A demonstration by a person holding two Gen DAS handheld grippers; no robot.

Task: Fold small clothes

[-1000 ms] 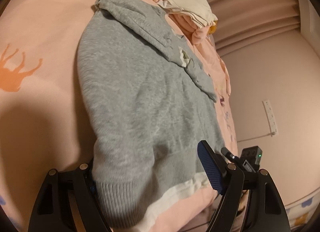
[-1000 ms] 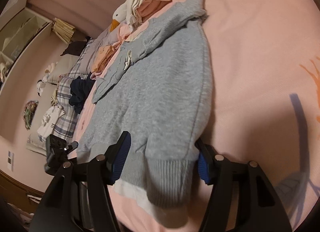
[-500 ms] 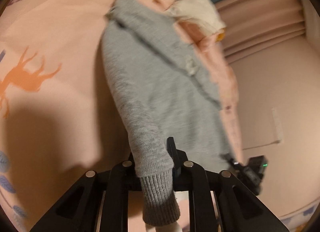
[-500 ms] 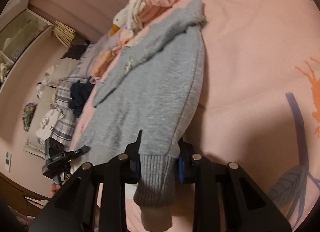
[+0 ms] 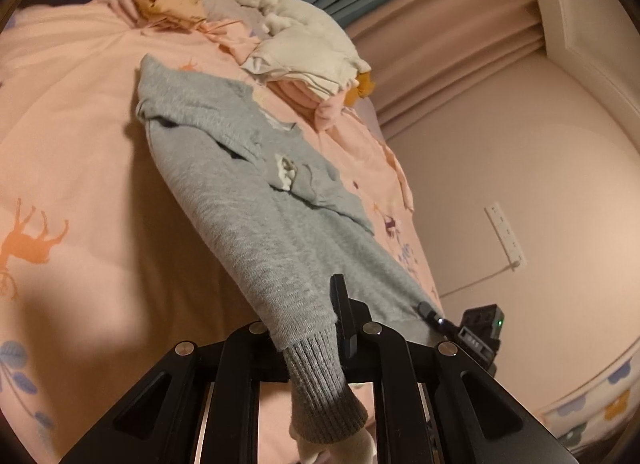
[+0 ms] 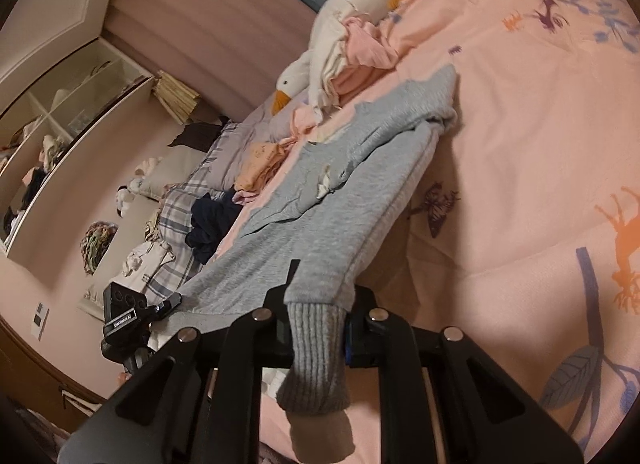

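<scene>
Both grippers are clamped on the ribbed hem of a grey sweater: the left gripper has its jaws closed on one hem corner, the right gripper on the other, with the cuff-like ribbing and a white under-layer hanging down between each pair of jaws. The sweater's lower half is lifted off the bed, stretched taut between the two grips, while its collar end rests on the pink cover with one sleeve folded across the chest. Beyond the collar lie a goose toy and a heap of other clothes. The step in hand looks like the lengthwise fold, hem to shoulders. The next move would call for carrying both corners forward together at equal height, keeping the hem straight, laying it level with the collar, and only then parting the jaws so the fold does not skew.
</scene>
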